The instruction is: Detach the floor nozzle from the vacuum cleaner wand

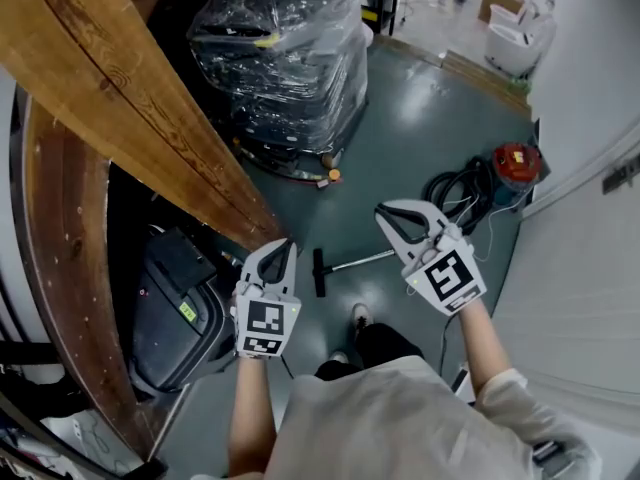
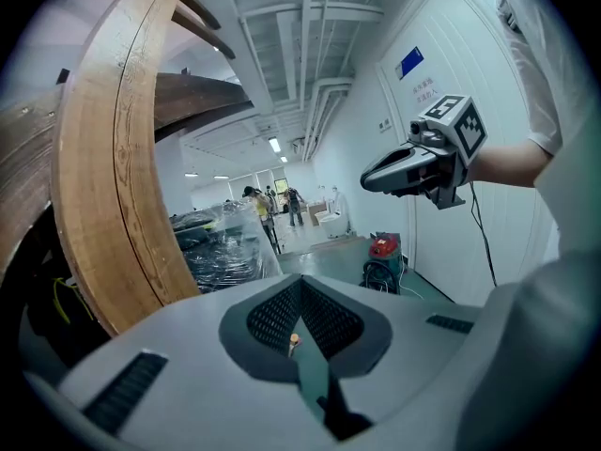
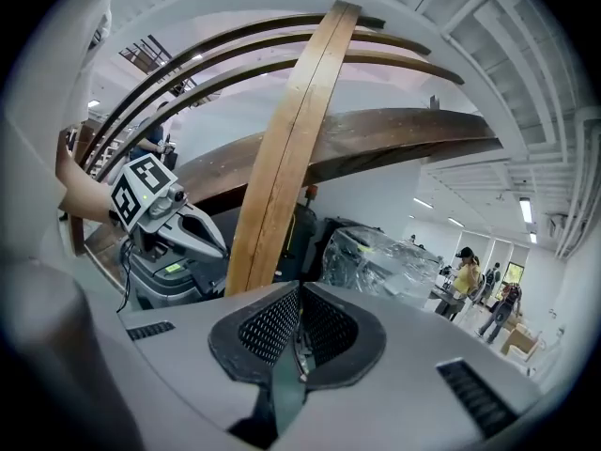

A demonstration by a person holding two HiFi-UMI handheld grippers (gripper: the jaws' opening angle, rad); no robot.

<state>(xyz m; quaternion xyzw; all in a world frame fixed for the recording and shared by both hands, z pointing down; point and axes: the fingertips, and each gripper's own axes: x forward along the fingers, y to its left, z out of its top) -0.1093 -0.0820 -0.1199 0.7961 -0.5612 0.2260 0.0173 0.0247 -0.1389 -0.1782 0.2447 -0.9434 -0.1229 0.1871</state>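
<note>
Nearest, the left hand-held gripper (image 1: 289, 243) and right hand-held gripper (image 1: 382, 211) are held out side by side above the floor (image 1: 420, 128), jaws of each pressed together on nothing. Below, between them, the black floor nozzle (image 1: 320, 272) lies on the floor, joined to the silver wand (image 1: 362, 261), untouched by either. Farther off: black hose (image 1: 455, 188) coiled beside the red vacuum cleaner (image 1: 516, 162); plastic-wrapped pallet (image 1: 280, 58) beyond.

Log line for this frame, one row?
left gripper: shut, empty | right gripper: shut, empty | floor nozzle: on wand, untouched
</note>
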